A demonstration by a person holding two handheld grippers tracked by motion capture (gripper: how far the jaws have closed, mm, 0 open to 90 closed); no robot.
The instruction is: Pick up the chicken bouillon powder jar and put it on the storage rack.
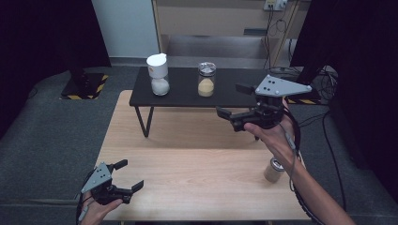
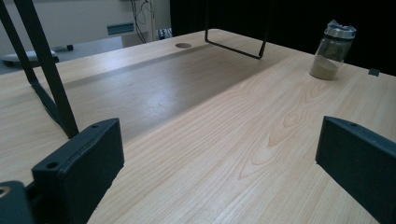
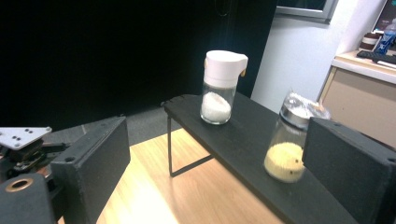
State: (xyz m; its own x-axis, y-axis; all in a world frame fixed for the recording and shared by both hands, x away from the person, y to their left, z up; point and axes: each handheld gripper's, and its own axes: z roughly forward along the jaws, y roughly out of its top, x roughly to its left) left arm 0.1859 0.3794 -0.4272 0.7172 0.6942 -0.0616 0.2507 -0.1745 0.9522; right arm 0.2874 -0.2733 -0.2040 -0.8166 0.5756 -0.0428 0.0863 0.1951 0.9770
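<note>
On the low black shelf [image 1: 187,96] at the back of the wooden table stand two jars. One is a white-capped jar of white powder [image 1: 158,75], the other a metal-lidded jar of yellow powder [image 1: 206,79]. My right gripper [image 1: 230,99] hovers open just right of the yellow jar, holding nothing. In the right gripper view its jaws frame the yellow jar [image 3: 287,147], with the white-capped jar [image 3: 219,88] farther along the shelf [image 3: 233,135]. My left gripper [image 1: 131,174] rests open and empty near the table's front left corner. A third jar of tan powder [image 1: 273,169] stands at the right edge.
The shelf's thin black legs [image 2: 46,79] rise from the tabletop [image 2: 210,121], leaving a gap beneath it. The tan jar [image 2: 332,50] stands far across the table from the left gripper [image 2: 219,163]. Grey floor surrounds the table, with cabinets and cables behind.
</note>
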